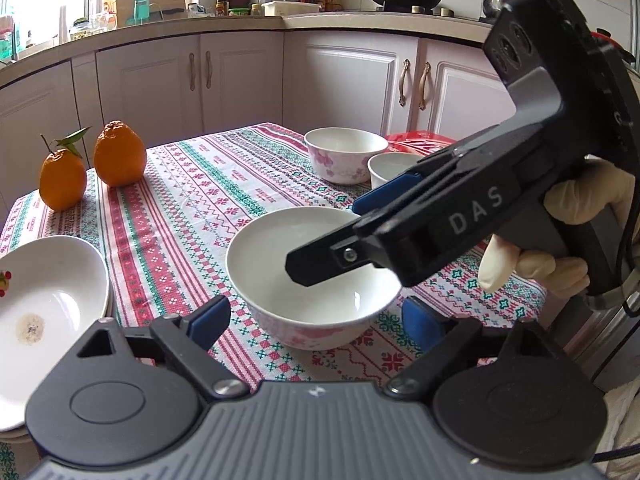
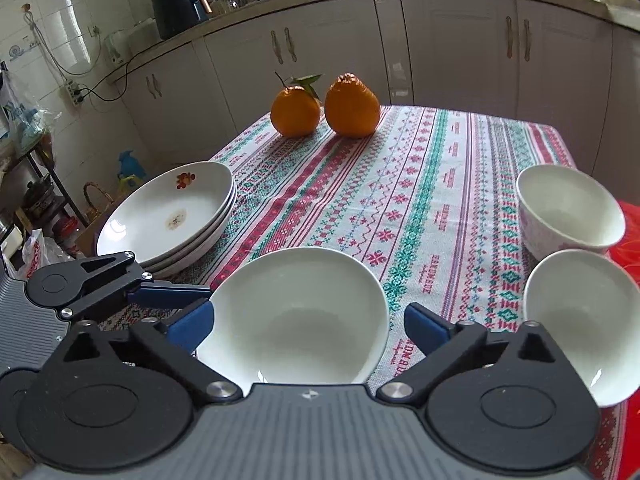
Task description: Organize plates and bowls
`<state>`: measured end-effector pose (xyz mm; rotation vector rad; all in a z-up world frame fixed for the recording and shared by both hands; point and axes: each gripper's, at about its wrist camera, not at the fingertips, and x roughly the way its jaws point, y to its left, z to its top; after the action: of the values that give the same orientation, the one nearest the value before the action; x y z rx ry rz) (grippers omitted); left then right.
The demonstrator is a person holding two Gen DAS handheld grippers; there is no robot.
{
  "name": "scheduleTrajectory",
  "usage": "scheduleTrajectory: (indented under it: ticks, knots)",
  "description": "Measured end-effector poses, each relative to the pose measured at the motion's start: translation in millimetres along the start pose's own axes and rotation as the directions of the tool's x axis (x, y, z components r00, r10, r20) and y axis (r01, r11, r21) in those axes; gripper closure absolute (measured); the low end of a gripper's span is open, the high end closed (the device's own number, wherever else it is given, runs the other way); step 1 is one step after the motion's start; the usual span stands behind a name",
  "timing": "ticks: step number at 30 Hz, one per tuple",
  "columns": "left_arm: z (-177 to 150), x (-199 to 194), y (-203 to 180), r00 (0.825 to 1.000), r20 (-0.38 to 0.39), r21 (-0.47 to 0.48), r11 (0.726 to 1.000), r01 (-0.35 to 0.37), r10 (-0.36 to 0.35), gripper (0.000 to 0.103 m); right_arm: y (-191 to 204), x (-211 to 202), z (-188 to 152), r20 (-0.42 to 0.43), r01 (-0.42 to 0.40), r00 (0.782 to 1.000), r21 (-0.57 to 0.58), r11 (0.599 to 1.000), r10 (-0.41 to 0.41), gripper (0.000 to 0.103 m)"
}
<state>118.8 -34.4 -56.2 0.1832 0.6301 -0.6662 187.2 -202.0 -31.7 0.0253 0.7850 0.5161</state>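
The round white porcelain bowl with pink flowers [image 2: 294,316] sits free on the striped tablecloth of the table [image 2: 420,200], right between the wide-spread fingers of the right gripper [image 2: 308,326]. The left gripper [image 1: 316,322] gapes too, bowl just ahead. The stack of white plates [image 2: 172,216] waits left.

The bowls [image 2: 296,316] and stacked plates [image 2: 168,216] look like glossy white ceramic, super smooth with window glare on them. The tablecloth [image 2: 400,184] is matt woven cloth with a cross-stitch look, and the oranges [image 2: 352,106] at its far edge have bumpy, slightly shiny peel. Gripper bodies look like matt black plastic with little shiny metal screws.
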Motion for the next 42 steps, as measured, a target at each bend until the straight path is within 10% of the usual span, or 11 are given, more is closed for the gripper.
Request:
scheduleTrajectory:
  ticks: [17,42]
  knots:
    - [30.1,-22.2,-38.5,0.999,0.049,0.083,0.996,0.017,-0.021,0.01,-29.2,-74.3,-31.7,0.143,0.148,0.977,0.07,0.987,-0.156,0.0]
    - [69.6,103.1,-107.7,0.999,0.03,0.097,0.995,0.033,-0.036,0.011,-131.9,-78.8,-27.9,0.078,0.233,0.966,0.145,0.961,-0.246,0.001]
